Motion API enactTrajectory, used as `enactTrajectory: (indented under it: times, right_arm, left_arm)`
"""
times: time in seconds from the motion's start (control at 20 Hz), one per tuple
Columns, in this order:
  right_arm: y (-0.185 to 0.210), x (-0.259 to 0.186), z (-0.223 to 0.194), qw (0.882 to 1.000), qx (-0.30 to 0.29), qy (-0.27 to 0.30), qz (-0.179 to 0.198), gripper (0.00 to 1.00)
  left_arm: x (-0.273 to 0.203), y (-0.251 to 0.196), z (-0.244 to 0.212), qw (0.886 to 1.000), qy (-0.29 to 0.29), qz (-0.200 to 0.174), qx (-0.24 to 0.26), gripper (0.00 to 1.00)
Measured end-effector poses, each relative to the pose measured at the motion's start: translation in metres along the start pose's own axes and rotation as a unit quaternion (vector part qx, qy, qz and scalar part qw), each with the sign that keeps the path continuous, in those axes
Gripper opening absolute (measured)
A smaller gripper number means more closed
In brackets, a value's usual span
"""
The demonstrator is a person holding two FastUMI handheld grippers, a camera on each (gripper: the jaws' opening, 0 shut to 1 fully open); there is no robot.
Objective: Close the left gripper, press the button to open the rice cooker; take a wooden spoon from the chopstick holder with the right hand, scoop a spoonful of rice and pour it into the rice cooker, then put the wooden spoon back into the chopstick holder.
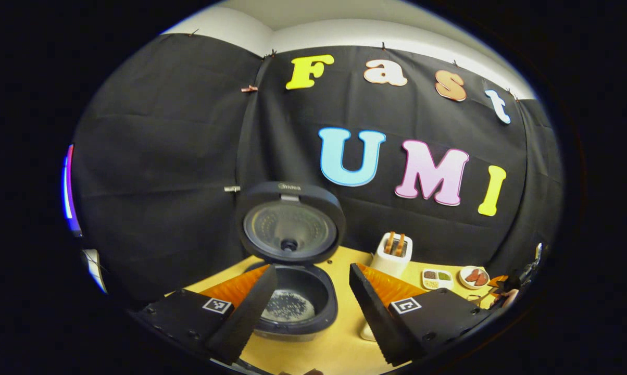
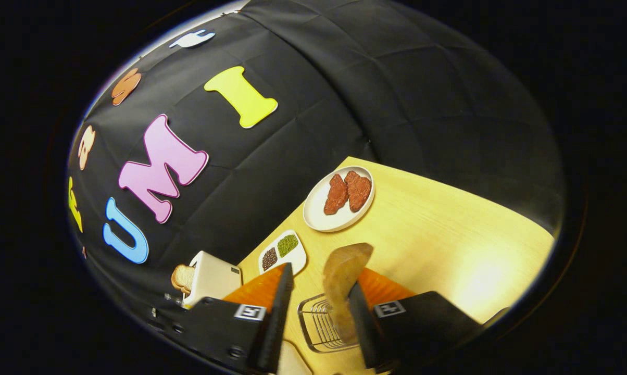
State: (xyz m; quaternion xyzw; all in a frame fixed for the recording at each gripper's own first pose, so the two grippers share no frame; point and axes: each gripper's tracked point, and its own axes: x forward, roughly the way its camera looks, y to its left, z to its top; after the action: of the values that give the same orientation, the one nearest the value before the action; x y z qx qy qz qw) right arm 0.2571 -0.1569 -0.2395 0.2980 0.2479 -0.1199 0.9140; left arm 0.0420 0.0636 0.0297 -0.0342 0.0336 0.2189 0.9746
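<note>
The rice cooker point(image 1: 292, 312) stands open in the left gripper view, its round lid point(image 1: 290, 224) tipped up and back. A thin layer of rice lies in the dark pot. My left gripper point(image 1: 312, 268) hangs open just in front of the cooker, one finger to each side of the pot. In the right gripper view the wooden spoon point(image 2: 345, 273) stands bowl-up with its handle down in the wire chopstick holder point(image 2: 313, 323). My right gripper point(image 2: 320, 278) is open around it. The spoon leans by the right finger, with a wide gap to the left finger.
On the yellow table point(image 2: 438, 234) stand a white toaster point(image 2: 212, 278) with toast, a small divided dish point(image 2: 282, 252) of grains and a white plate point(image 2: 339, 200) with two pieces of meat. These sit right of the cooker. The black cloth wall runs close behind.
</note>
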Motion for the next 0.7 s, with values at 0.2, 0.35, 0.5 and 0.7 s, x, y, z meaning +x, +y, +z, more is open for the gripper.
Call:
enactTrajectory:
  times: [0.2, 0.35, 0.5, 0.7]
  right_arm:
    - [-0.004, -0.044, 0.005, 0.999, -0.046, -0.027, -0.005, 0.98]
    - [-0.004, -0.088, 0.004, 0.995, -0.092, -0.044, -0.001, 0.99]
    - [0.006, -0.138, -0.002, 0.987, -0.146, -0.059, 0.014, 0.98]
    - [0.031, -0.205, -0.004, 0.972, -0.210, -0.095, 0.045, 0.98]
  left_arm:
    - [0.021, 0.014, 0.046, 0.998, -0.055, -0.003, 0.017, 0.95]
    - [0.044, 0.021, 0.071, 0.993, -0.099, -0.007, 0.057, 0.95]
    - [0.069, 0.018, 0.099, 0.987, -0.141, -0.026, 0.077, 0.92]
    - [0.115, 0.019, 0.115, 0.979, -0.170, -0.053, 0.102, 0.92]
